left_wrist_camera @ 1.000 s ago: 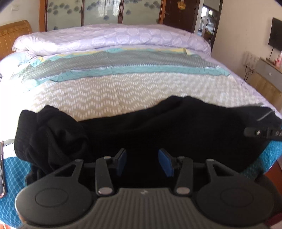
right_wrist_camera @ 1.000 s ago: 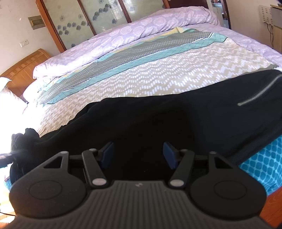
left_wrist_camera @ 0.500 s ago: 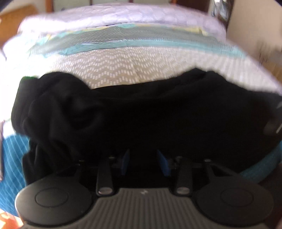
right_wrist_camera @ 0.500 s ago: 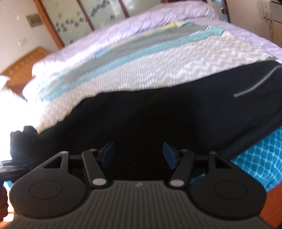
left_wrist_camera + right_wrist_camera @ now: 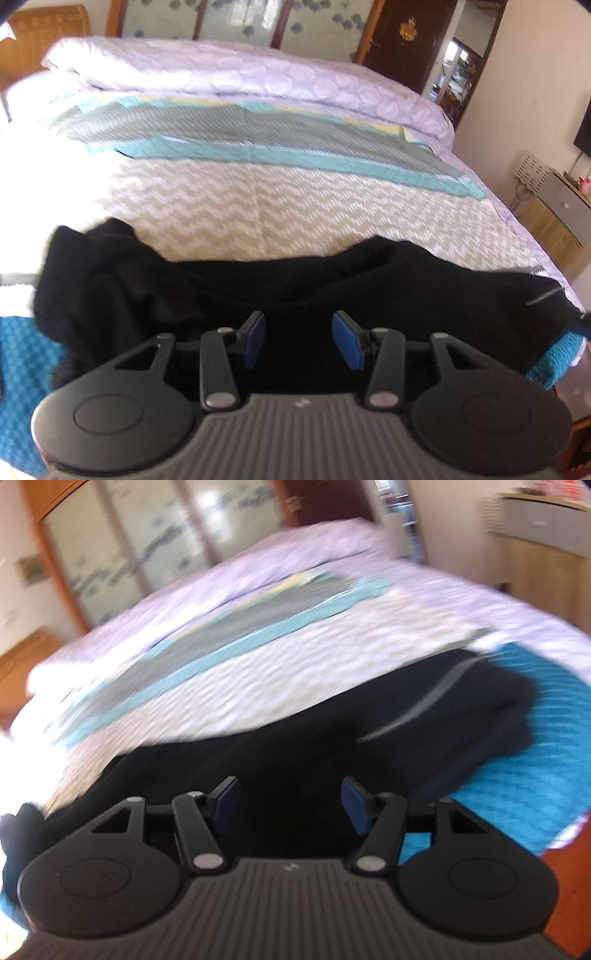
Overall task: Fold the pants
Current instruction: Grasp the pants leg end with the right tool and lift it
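Here, the black pants [image 5: 295,291] lie in a long soft band across the near edge of the bed [image 5: 258,206], bunched into a lump at nine o'clock. My left tongs [image 5: 297,341] are opening over the dark knit, blue pads clear of it. My right tongs [image 5: 290,805] stand apart, gripping nothing; a grey stripe runs toward two o'clock.

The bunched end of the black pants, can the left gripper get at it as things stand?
Probably yes. The bunched end lies uncovered on the bed, up and left of the left gripper, whose jaws are opening with nothing clamped. Nothing stands between them.
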`<state>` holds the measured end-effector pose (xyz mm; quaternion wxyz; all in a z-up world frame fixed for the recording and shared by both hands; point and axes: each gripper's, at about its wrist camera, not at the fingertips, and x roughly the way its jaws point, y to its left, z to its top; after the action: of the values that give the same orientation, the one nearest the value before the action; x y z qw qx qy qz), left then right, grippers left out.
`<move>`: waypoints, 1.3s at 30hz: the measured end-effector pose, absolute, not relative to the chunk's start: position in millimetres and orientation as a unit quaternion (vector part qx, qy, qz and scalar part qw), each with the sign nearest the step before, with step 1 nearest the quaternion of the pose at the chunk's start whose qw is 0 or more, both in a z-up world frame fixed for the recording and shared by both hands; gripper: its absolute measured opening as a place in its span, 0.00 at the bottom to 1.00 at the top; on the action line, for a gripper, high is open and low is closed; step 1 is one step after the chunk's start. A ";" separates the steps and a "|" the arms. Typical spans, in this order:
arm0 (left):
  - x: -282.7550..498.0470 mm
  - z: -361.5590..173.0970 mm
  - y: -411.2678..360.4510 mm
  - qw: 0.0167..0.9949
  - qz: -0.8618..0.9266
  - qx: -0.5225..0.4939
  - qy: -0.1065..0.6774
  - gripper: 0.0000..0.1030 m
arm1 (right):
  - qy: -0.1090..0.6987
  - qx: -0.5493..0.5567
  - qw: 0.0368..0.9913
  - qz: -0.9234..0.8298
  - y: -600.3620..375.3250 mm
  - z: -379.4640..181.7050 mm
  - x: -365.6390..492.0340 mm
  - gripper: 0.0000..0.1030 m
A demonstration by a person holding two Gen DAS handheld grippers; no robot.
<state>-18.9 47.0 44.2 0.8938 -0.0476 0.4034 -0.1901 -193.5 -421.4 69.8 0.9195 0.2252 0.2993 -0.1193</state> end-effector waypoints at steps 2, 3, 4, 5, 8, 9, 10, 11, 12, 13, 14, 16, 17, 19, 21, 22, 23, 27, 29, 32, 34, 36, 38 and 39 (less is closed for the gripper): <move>-14.2 34.8 36.6 0.888 -0.189 -0.039 0.417 0.41 | 0.276 0.246 0.915 -0.163 -450.9 70.5 -208.4 0.62; -9.6 27.7 32.2 0.884 -0.186 -0.033 0.428 0.41 | 0.264 0.260 0.911 -0.184 -464.8 69.1 -215.7 0.62; -4.7 18.1 28.4 0.878 -0.178 -0.024 0.445 0.41 | 0.251 0.278 0.905 -0.200 -478.8 66.0 -223.2 0.63; 0.5 8.5 25.7 0.870 -0.165 -0.016 0.464 0.41 | 0.243 0.293 0.900 -0.211 -489.9 62.6 -228.9 0.66; 3.7 -4.9 22.7 0.863 -0.151 -0.002 0.481 0.43 | 0.236 0.343 0.880 -0.230 -520.7 44.9 -237.7 0.69; 3.7 -3.0 21.3 0.862 -0.150 0.000 0.485 0.43 | 0.236 0.364 0.872 -0.227 -527.4 38.2 -238.8 0.69; 3.1 -0.7 20.8 0.861 -0.149 -0.002 0.486 0.43 | 0.235 0.388 0.863 -0.222 -532.1 31.1 -239.9 0.70; 1.6 -0.1 23.2 0.860 -0.149 -0.007 0.488 0.43 | 0.233 0.412 0.854 -0.218 -537.2 22.8 -242.2 0.72; 1.2 1.4 24.4 0.859 -0.148 -0.012 0.491 0.43 | 0.230 0.434 0.845 -0.213 -540.8 15.1 -242.6 0.72; -0.2 2.6 24.2 0.857 -0.147 -0.020 0.494 0.44 | 0.226 0.455 0.836 -0.206 -541.5 9.6 -242.6 0.72; 0.2 3.5 24.4 0.856 -0.148 -0.025 0.495 0.44 | 0.223 0.472 0.829 -0.199 -542.4 4.3 -240.8 0.73; 0.3 6.5 24.6 0.855 -0.148 -0.026 0.496 0.44 | 0.212 0.486 0.825 -0.193 -546.3 -1.5 -235.6 0.74; -0.3 7.4 24.6 0.856 -0.147 -0.024 0.496 0.45 | 0.204 0.487 0.827 -0.193 -549.4 -2.5 -232.6 0.76; -0.8 9.5 24.1 0.857 -0.149 -0.023 0.493 0.46 | 0.188 0.494 0.826 -0.194 -558.7 2.3 -227.7 0.76; -1.3 11.5 23.7 0.858 -0.149 -0.025 0.491 0.46 | 0.182 0.501 0.822 -0.199 -567.6 3.8 -219.9 0.76; 0.3 11.3 21.9 0.858 -0.150 -0.027 0.490 0.47 | 0.189 0.503 0.820 -0.199 -572.6 3.7 -216.0 0.76; 1.5 10.6 21.3 0.858 -0.150 -0.029 0.490 0.47 | 0.195 0.508 0.815 -0.200 -575.2 2.9 -213.7 0.75; 1.0 10.2 23.4 0.858 -0.152 -0.036 0.490 0.47 | 0.199 0.514 0.812 -0.191 -571.6 4.3 -208.7 0.62; 1.1 10.2 24.1 0.857 -0.152 -0.038 0.491 0.47 | 0.223 0.494 0.818 -0.191 -563.6 3.3 -200.3 0.43; -0.9 13.2 26.7 0.858 -0.153 -0.044 0.488 0.47 | 0.226 0.489 0.815 -0.213 -562.0 2.5 -197.0 0.36; -4.5 17.0 29.9 0.862 -0.155 -0.049 0.481 0.47 | 0.211 0.520 0.798 -0.220 -564.0 0.5 -203.6 0.39; -7.4 18.8 33.8 0.863 -0.155 -0.056 0.477 0.49 | 0.187 0.570 0.767 -0.226 -559.0 -5.4 -214.4 0.47; -9.3 18.9 36.8 0.861 -0.155 -0.063 0.480 0.49 | 0.170 0.603 0.749 -0.215 -545.8 -10.9 -222.1 0.56; -9.6 18.4 37.2 0.859 -0.156 -0.065 0.482 0.49 | 0.173 0.603 0.750 -0.212 -540.5 -11.6 -223.4 0.57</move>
<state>-9.6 37.2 18.4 0.8595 -0.0655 0.4825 -0.1556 -223.4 -540.5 -11.6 0.7497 0.6027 0.1725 -0.2121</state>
